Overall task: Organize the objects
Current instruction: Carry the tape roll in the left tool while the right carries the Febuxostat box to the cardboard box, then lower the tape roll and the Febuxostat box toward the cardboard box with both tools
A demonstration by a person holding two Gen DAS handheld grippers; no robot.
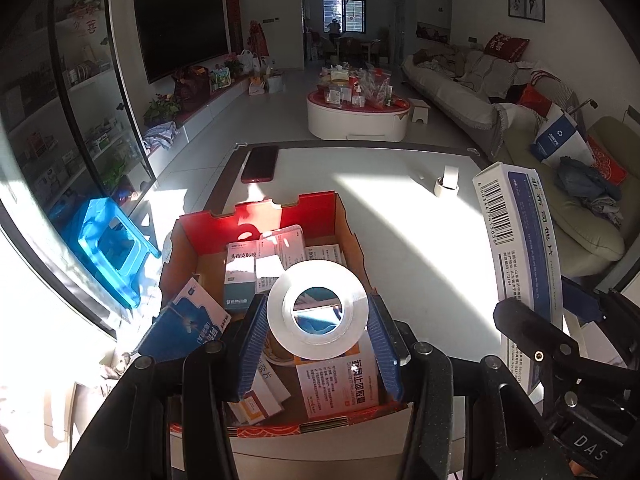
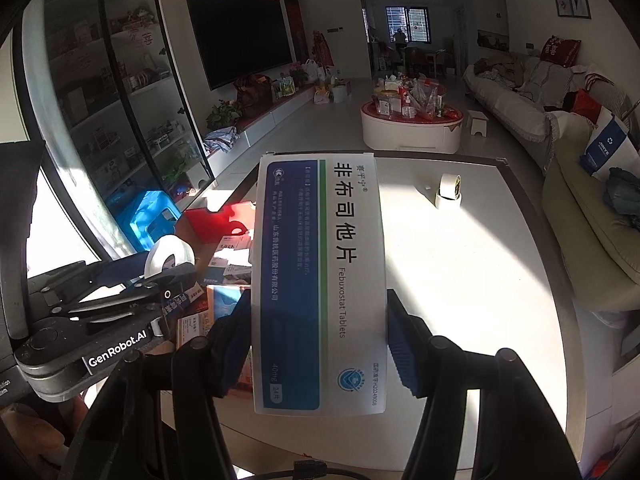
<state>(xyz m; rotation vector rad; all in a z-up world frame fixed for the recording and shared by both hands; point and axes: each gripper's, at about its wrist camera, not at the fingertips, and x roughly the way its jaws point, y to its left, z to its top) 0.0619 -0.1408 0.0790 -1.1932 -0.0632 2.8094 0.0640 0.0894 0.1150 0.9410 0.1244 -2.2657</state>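
One cardboard box (image 1: 192,256) at the table's (image 1: 420,248) left, several medicine packs (image 1: 240,276) inside, exact count unclear. Left gripper (image 1: 318,320) clamps one clear tape roll (image 1: 317,308) above the box. Right gripper (image 2: 320,340) grips one Febuxostat tablet box (image 2: 320,280), held upright over the table. One more tape roll (image 2: 448,190) farther right; one phone (image 1: 260,164) far left.

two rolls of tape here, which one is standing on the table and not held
The small tape roll standing on edge on the far right of the white table. The other, larger tape roll is clamped in the left gripper above the cardboard box.
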